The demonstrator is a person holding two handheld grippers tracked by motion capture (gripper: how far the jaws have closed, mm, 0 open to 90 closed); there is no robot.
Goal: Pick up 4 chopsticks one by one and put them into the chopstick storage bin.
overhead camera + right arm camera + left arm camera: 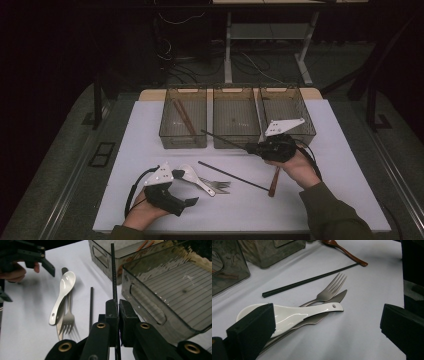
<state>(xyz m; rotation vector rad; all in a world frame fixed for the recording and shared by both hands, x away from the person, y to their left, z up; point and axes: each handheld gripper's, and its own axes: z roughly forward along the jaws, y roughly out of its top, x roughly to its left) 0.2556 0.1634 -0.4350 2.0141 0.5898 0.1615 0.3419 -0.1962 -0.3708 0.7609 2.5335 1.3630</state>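
Black chopstick [113, 270]: clamped in right gripper [118, 305], raised, tip toward middle bin [235, 120].
Second black chopstick [232, 175]: flat on table [345, 190].
Left gripper [327, 322]: jaws apart, holding nothing, beside white spoon [294, 315], fork [329, 290], knife [338, 297].

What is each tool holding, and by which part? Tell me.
The right tool clamps a black chopstick near one end. The left tool is open, holding nothing.
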